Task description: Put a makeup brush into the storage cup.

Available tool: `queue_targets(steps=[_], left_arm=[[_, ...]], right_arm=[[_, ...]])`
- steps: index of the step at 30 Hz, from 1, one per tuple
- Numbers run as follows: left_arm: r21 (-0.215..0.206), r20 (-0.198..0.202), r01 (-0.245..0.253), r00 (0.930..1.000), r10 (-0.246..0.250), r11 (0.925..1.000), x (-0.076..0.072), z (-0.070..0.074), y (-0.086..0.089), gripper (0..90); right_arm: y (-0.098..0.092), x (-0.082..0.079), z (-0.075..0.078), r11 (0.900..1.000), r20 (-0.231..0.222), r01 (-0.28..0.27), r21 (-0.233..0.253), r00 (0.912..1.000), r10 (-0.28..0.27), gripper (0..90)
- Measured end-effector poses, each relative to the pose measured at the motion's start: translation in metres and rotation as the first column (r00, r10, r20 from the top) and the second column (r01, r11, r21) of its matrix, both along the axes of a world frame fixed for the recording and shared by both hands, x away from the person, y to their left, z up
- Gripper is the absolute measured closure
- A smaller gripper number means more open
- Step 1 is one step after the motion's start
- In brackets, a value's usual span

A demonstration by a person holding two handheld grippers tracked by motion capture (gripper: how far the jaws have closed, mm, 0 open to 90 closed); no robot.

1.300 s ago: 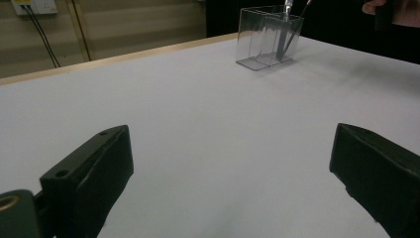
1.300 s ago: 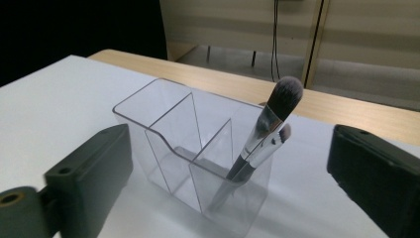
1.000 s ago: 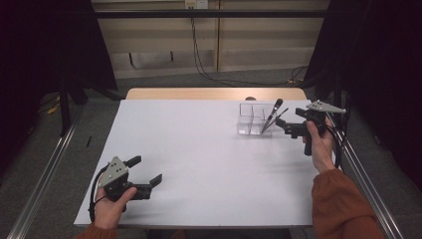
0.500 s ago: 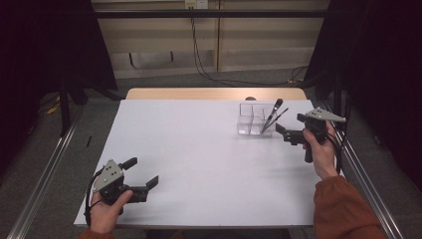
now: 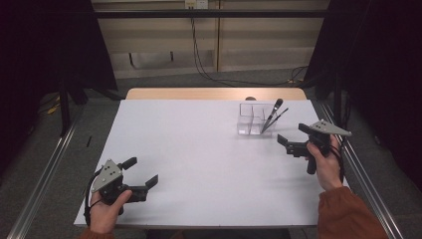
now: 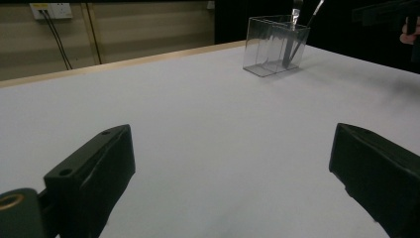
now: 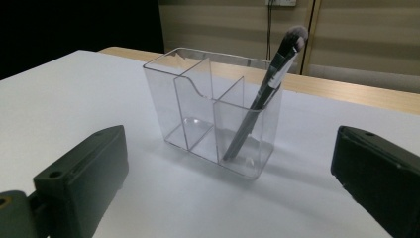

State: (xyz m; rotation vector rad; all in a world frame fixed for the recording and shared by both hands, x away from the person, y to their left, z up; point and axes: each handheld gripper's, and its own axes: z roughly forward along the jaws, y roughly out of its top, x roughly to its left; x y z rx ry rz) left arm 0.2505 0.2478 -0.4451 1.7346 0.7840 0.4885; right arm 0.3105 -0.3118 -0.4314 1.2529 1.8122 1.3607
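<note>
A clear acrylic organizer [image 5: 251, 120] with three compartments stands at the far right of the white table [image 5: 199, 149]. Two dark makeup brushes [image 5: 272, 113] lean in its right compartment. My right gripper [image 5: 292, 134] hovers open just right of and nearer than the organizer, jaws pointing at it with nothing between them. Its own view shows the organizer [image 7: 198, 109] and brush [image 7: 267, 89] close ahead between the jaws of that gripper [image 7: 230, 141]. My left gripper [image 5: 143, 171] is open and empty near the front left edge. Far off in its view stands the organizer [image 6: 275, 44].
A wooden strip [image 5: 214, 93] borders the table's far edge. Metal rails [image 5: 45, 174] run along both sides. Cables [image 5: 199, 45] hang down the back wall. Dark curtains stand at left and right. The other hand's gripper [image 6: 391, 10] shows at the upper right in the left gripper view.
My right gripper has drawn back from the organizer toward the person, staying open. The left gripper has shifted slightly toward the near left corner.
</note>
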Motion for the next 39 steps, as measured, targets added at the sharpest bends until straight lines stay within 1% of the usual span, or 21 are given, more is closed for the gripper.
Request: queue_targets(steps=[2,5,6,7,10,14,17,19,20,22,24,26,28,30,39], left_arm=[[0.002,0.005,0.000,1.0000,0.000,1.0000,0.000,0.000,0.000,3.9],[-0.005,0.006,-0.008,1.0000,0.008,1.0000,-0.001,0.000,0.001,3.6],[-0.001,0.008,-0.009,0.9999,0.009,1.0000,-0.001,0.000,0.001,3.6],[0.002,0.006,-0.009,0.9999,0.009,1.0000,-0.001,0.000,0.001,3.6],[0.008,0.007,-0.010,0.9999,0.010,0.9999,-0.001,0.000,0.002,3.6],[0.005,0.004,-0.014,0.9999,0.014,0.9999,-0.002,0.001,0.002,3.6],[0.000,0.005,-0.015,0.9999,0.015,0.9999,-0.003,0.001,0.002,3.6],[0.000,0.010,-0.017,0.9998,0.017,0.9999,-0.003,0.001,0.003,3.6],[-0.005,0.009,-0.017,0.9998,0.017,0.9998,-0.003,0.001,0.003,3.6],[-0.008,0.011,-0.020,0.9997,0.020,0.9998,-0.004,0.001,0.004,3.6],[-0.015,0.012,-0.022,0.9997,0.022,0.9996,-0.005,0.001,0.004,3.6],[-0.009,0.015,-0.021,0.9997,0.021,0.9997,-0.005,0.002,0.004,3.6],[-0.010,0.012,-0.020,0.9997,0.020,0.9998,-0.006,0.002,0.004,3.6],[-0.008,0.013,-0.019,0.9997,0.020,0.9998,-0.006,0.002,0.004,3.6],[-0.005,0.008,-0.023,0.9997,0.023,0.9997,-0.007,0.002,0.005,3.6]], right_arm=[[0.001,-0.005,0.001,1.000,0.000,-0.008,0.006,1.0000,0.008,0.8],[0.002,-0.013,0.000,1.000,0.021,-0.016,0.008,0.9997,0.016,1.0],[0.003,-0.017,0.000,1.000,0.017,-0.018,0.016,0.9997,0.017,1.0],[0.004,-0.019,-0.001,1.000,0.022,-0.019,0.020,0.9996,0.019,1.0],[0.006,-0.027,-0.003,0.999,0.026,-0.030,0.016,0.9992,0.029,0.9],[0.007,-0.037,-0.005,0.999,0.030,-0.027,0.038,0.9992,0.025,0.9],[0.008,-0.044,-0.009,0.999,0.037,-0.032,0.030,0.9988,0.031,0.9],[0.009,-0.049,-0.010,0.999,0.036,-0.032,0.036,0.9989,0.031,1.0],[0.008,-0.051,-0.010,0.999,0.045,-0.033,0.035,0.9985,0.031,1.0],[0.008,-0.055,-0.010,0.998,0.056,-0.029,0.050,0.9981,0.026,1.0],[0.008,-0.058,-0.011,0.999,0.057,-0.021,0.041,0.9982,0.019,1.0],[0.008,-0.063,-0.013,0.999,0.046,-0.031,0.041,0.9985,0.029,0.9],[0.009,-0.067,-0.015,0.999,0.049,-0.033,0.028,0.9983,0.032,0.9],[0.009,-0.071,-0.015,0.999,0.047,-0.040,0.031,0.9981,0.039,0.8],[0.004,-0.083,-0.017,0.999,0.051,-0.036,0.038,0.9981,0.034,0.8]])
